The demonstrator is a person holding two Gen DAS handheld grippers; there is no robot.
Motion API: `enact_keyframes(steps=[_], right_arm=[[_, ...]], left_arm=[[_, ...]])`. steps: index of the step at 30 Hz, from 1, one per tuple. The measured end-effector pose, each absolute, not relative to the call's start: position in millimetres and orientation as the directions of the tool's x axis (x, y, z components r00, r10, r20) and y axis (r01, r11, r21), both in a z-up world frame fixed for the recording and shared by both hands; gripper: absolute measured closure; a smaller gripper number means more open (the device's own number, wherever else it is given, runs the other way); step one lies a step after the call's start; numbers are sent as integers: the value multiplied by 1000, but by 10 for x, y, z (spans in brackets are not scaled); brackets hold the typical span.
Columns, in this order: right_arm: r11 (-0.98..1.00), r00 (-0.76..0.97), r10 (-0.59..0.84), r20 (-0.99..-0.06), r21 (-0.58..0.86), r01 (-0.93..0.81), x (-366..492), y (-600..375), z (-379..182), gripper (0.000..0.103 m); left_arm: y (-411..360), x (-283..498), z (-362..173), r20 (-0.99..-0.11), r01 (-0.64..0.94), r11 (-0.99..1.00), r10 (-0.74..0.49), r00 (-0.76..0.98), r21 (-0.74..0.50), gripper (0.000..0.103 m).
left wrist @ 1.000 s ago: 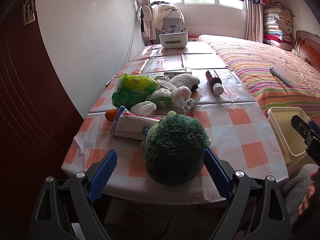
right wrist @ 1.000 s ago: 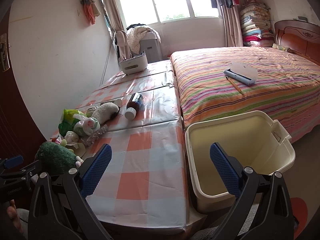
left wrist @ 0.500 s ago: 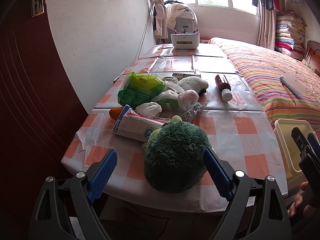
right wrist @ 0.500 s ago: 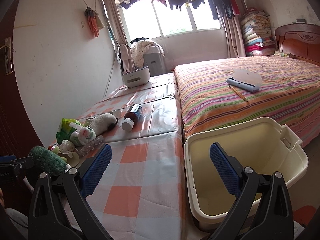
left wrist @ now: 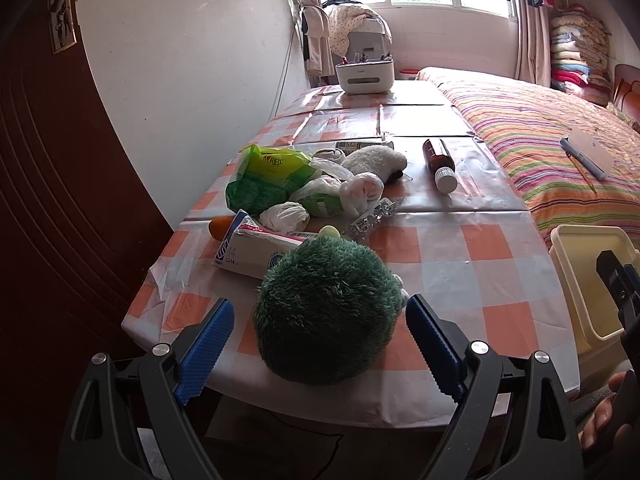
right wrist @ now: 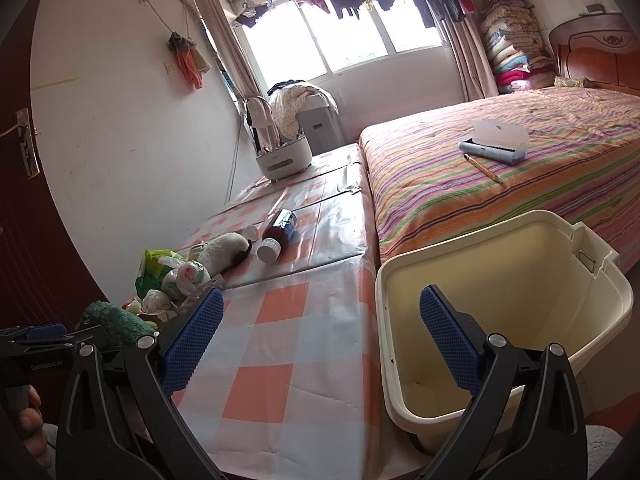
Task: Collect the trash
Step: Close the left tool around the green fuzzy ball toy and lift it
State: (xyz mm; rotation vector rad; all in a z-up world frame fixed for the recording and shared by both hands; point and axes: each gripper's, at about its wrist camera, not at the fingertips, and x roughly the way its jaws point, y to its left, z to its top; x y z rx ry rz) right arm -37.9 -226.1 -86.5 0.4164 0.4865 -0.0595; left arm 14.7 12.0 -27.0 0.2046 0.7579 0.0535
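We hold the left gripper [left wrist: 320, 342] wide open astride a green plush [left wrist: 326, 310], not gripping; the right gripper [right wrist: 320, 338] gapes empty over the bin [right wrist: 520, 224]. Trash [left wrist: 282, 190] sits beyond; we risk grabbing the toy instead.

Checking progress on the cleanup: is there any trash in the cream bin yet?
No, the right wrist view looks straight into the cream bin and shows only its bare inner walls and floor.

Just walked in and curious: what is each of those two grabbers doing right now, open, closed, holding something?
Left gripper: jaws open either side of the green plush toy, not gripping it.
Right gripper: jaws open, holding nothing.
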Motion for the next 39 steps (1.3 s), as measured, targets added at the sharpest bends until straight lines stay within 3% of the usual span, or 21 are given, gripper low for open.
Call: enact_keyframes(steps=[39], right_arm=[[918, 874, 38, -485, 362, 161, -395, -2200, -909, 6]], left_arm=[[133, 115, -422, -699, 57, 982, 89, 710, 183, 18]])
